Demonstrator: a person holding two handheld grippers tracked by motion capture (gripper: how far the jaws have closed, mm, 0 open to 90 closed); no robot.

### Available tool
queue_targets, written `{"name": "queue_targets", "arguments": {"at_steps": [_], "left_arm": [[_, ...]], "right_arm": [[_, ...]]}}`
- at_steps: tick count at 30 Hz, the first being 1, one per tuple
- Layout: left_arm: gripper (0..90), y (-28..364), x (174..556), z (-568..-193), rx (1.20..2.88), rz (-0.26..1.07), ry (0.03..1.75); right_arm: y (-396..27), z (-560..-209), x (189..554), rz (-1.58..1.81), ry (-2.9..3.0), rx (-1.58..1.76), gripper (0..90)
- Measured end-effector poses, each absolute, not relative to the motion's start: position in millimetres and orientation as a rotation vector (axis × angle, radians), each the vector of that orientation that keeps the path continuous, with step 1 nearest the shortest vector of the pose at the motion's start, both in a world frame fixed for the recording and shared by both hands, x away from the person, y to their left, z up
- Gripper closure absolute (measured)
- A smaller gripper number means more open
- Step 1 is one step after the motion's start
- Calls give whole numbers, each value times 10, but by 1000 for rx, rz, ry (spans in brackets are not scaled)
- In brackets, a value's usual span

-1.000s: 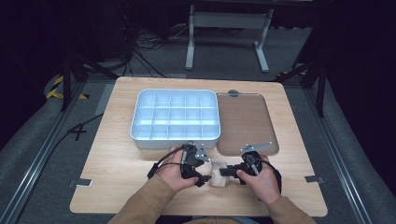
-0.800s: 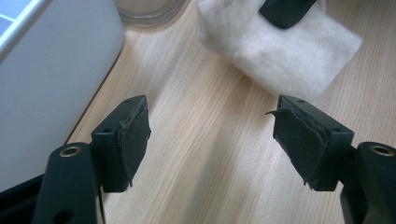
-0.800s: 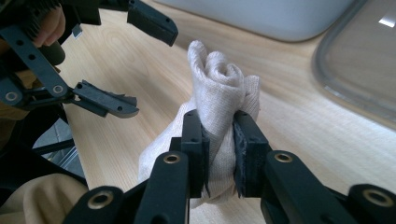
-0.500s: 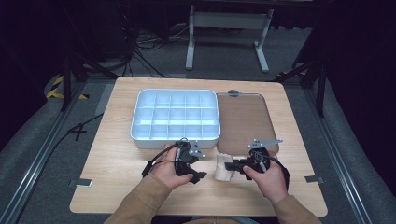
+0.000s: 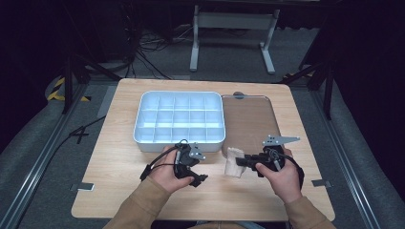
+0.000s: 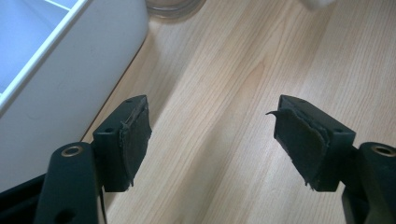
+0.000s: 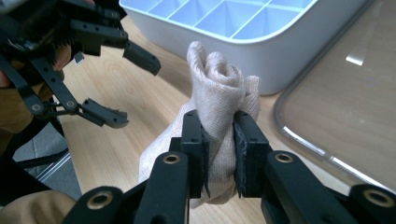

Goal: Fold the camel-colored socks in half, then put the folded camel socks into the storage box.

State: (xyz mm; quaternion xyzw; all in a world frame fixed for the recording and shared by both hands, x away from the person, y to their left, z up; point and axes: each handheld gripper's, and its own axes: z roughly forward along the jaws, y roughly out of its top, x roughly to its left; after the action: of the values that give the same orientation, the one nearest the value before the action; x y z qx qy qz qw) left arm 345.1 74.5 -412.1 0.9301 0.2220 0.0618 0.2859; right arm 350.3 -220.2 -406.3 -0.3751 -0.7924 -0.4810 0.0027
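Note:
A rolled beige cloth (image 7: 219, 84) stands upright between the jaws of my right gripper (image 7: 219, 140), which is shut on its middle. From above, the cloth (image 5: 233, 162) hangs just off the table at the right gripper (image 5: 241, 162), near the front right corner of the white compartment box (image 5: 143, 138). My left gripper (image 5: 200, 167) sits to the left of the cloth, apart from it. Its jaws stand wide open over bare wood (image 6: 219, 140), with nothing between them. The right gripper view also has the left gripper (image 7: 130, 88) open beside the cloth.
The white box (image 7: 261, 60) has several compartments, and all those in view hold nothing. A clear lid (image 5: 250, 119) lies flat to its right, with its corner (image 7: 345, 93) close to the cloth. The box wall (image 6: 56, 70) is just left of my left gripper.
My right gripper has risen and drawn to the right with the cloth in it, away from the left gripper. The left gripper has hardly moved.

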Motion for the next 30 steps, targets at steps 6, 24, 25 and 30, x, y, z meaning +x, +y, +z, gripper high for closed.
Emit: {"name": "queue_targets", "arguments": {"at_steps": [6, 24, 25, 30], "left_arm": [[277, 760, 3445, -4121, 2488, 173, 597], [277, 780, 3447, -4122, 2484, 177, 601], [277, 790, 3444, -4120, 2485, 176, 607], [276, 868, 3420, -4109, 2474, 186, 636]], "right_arm": [[-2238, -4009, 3508, -1565, -2524, -1170, 771], [-2341, -3953, 3540, -1649, -2648, -1184, 769], [-2344, -3947, 3544, -1656, -2649, -1183, 769], [-2348, -3922, 3589, -1670, -2660, -1174, 767]]}}
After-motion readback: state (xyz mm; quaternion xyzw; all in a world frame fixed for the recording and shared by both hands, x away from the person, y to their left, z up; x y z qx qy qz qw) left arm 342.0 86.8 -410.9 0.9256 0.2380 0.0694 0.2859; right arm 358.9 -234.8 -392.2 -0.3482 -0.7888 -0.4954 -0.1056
